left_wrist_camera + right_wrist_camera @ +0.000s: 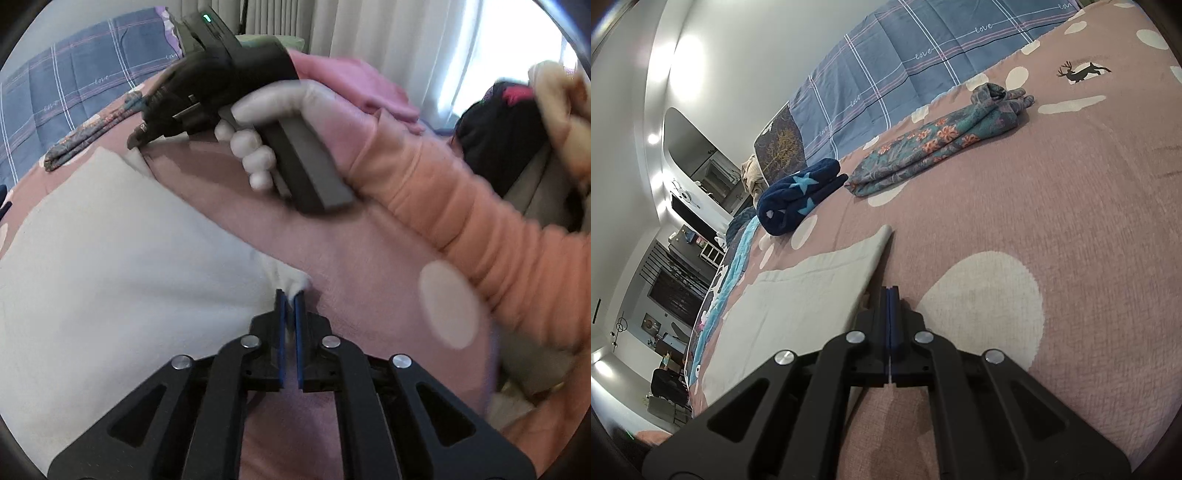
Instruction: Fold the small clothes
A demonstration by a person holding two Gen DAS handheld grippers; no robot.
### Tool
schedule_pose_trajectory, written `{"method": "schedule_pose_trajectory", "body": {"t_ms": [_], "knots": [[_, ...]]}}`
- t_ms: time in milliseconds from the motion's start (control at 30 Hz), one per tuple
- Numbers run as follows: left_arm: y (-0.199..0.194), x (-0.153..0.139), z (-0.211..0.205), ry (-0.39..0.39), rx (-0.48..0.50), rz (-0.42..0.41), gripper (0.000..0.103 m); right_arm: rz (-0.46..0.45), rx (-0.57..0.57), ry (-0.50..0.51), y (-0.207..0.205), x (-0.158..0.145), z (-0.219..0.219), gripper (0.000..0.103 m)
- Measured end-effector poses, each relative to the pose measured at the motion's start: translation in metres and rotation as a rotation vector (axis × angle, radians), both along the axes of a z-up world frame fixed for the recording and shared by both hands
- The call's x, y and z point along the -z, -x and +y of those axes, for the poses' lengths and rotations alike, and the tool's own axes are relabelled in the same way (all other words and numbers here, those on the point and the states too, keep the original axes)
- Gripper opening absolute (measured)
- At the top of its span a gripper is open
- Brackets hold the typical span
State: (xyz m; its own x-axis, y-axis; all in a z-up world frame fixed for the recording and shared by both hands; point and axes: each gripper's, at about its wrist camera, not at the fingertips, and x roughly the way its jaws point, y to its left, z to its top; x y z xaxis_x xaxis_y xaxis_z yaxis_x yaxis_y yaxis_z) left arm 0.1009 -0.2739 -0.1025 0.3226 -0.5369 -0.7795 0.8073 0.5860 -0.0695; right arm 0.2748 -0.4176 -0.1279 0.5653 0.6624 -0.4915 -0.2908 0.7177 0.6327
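Note:
A cream white garment (pixel 122 251) lies flat on the pink bedspread (pixel 369 266). My left gripper (pixel 290 295) is shut on a bunched corner of it at its near right edge. My right gripper (pixel 138 142), held by a gloved hand in an orange sleeve, touches the garment's far corner in the left wrist view. In the right wrist view the right gripper (pixel 891 290) has its jaws closed beside the garment's (pixel 798 295) right edge; cloth between the pads does not show clearly.
A folded floral garment (pixel 931 147) and a rolled navy star-print garment (pixel 798 195) lie farther up the bed. A blue plaid quilt (pixel 923 55) lies beyond. A pink cloth pile (pixel 354 85) and dark clothes (pixel 506 136) sit at the right.

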Motion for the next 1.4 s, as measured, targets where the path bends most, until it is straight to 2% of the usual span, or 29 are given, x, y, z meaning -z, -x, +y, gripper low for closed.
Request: {"method": "schedule_pose_trajectory", "body": {"t_ms": [67,133,200,300,367,500,567,600,700,767,833,900,933,967,1067,1100,1167,1200,1233,1267,1333,1367,1400], "knots": [[-0.001,-0.005,0.001,0.043,0.019,0.035,0.012,0.003,-0.003,0.006,0.000,0.001,0.000,0.000],[0.000,-0.007,0.003,0.072,0.035,0.080,0.013,0.005,-0.003,0.013,-0.001,0.001,0.001,0.000],[0.006,-0.010,0.005,0.065,0.042,0.065,0.016,0.007,-0.004,0.012,-0.001,0.001,0.001,0.000],[0.014,-0.021,0.022,0.111,0.022,0.046,0.020,0.019,0.001,0.019,-0.003,0.003,0.002,0.000],[0.014,-0.028,0.043,0.118,-0.062,-0.003,0.036,0.027,0.011,0.041,-0.004,0.004,0.005,0.000],[0.014,-0.039,0.095,0.105,-0.253,-0.065,0.039,0.022,0.060,0.178,0.003,-0.004,0.016,0.000],[0.018,-0.044,0.137,0.121,-0.357,-0.099,0.053,-0.013,0.103,0.268,0.022,-0.018,0.020,0.003],[0.022,-0.045,0.154,0.123,-0.409,-0.114,0.057,-0.038,0.095,0.268,0.040,-0.028,0.023,0.004],[0.028,-0.042,0.212,0.110,-0.568,-0.125,0.058,-0.120,-0.015,0.203,0.105,-0.050,0.041,0.004],[0.032,-0.041,0.247,0.098,-0.656,-0.135,0.058,-0.166,-0.081,0.214,0.148,-0.055,0.057,0.009],[0.039,-0.045,0.283,0.088,-0.745,-0.161,0.062,-0.161,-0.098,0.246,0.181,-0.045,0.068,0.024],[0.050,-0.049,0.324,0.095,-0.834,-0.191,0.069,-0.075,-0.043,0.381,0.199,-0.019,0.075,0.025],[0.054,-0.051,0.341,0.101,-0.868,-0.198,0.070,-0.024,0.005,0.465,0.204,-0.001,0.075,0.017],[0.057,-0.051,0.355,0.105,-0.906,-0.202,0.070,-0.076,0.044,0.460,0.214,0.002,0.071,0.014],[0.066,-0.053,0.410,0.129,-1.027,-0.206,0.070,-0.009,0.141,0.488,0.219,-0.015,0.073,0.018],[0.067,-0.054,0.426,0.150,-1.050,-0.205,0.070,-0.053,0.150,0.493,0.223,-0.030,0.082,0.018],[0.068,-0.051,0.458,0.213,-1.095,-0.192,0.070,-0.146,0.092,0.541,0.224,-0.058,0.120,0.020],[0.068,-0.050,0.466,0.232,-1.104,-0.181,0.070,-0.174,0.056,0.565,0.222,-0.066,0.139,0.027],[0.064,-0.044,0.477,0.278,-1.109,-0.147,0.062,-0.207,0.011,0.591,0.218,-0.074,0.162,0.032],[0.062,-0.039,0.483,0.321,-1.099,-0.108,0.049,-0.227,-0.023,0.609,0.214,-0.079,0.180,0.033],[0.057,-0.023,0.490,0.411,-1.053,-0.015,0.036,-0.270,-0.111,0.652,0.202,-0.087,0.230,0.033],[0.055,-0.015,0.489,0.434,-1.025,0.014,0.028,-0.284,-0.145,0.662,0.193,-0.090,0.250,0.033],[0.052,-0.010,0.482,0.443,-0.995,0.032,0.026,-0.296,-0.187,0.669,0.183,-0.092,0.278,0.033]]}}
